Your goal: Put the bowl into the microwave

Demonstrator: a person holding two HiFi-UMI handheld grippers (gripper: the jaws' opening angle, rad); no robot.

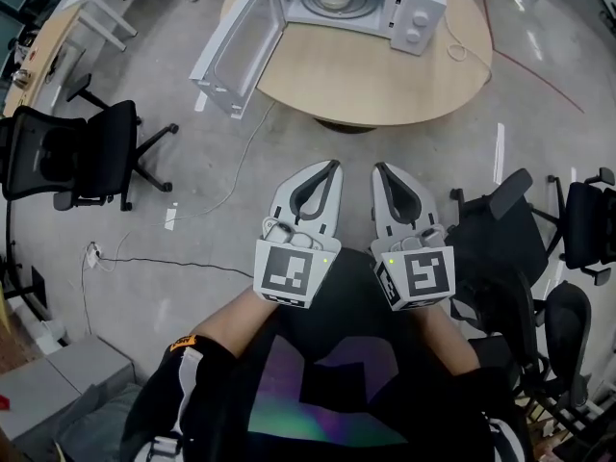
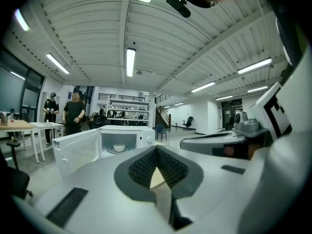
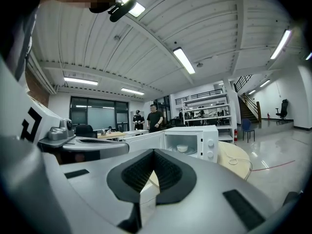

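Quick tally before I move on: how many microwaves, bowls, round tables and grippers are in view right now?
microwave: 1, door open
bowl: 1, inside the microwave
round table: 1
grippers: 2, the left gripper and the right gripper, both shut and empty
Total: 5

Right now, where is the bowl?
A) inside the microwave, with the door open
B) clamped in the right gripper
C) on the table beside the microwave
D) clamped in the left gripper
A: the bowl sits inside the microwave, whose door stands open, while the left gripper and the right gripper are both shut on nothing.
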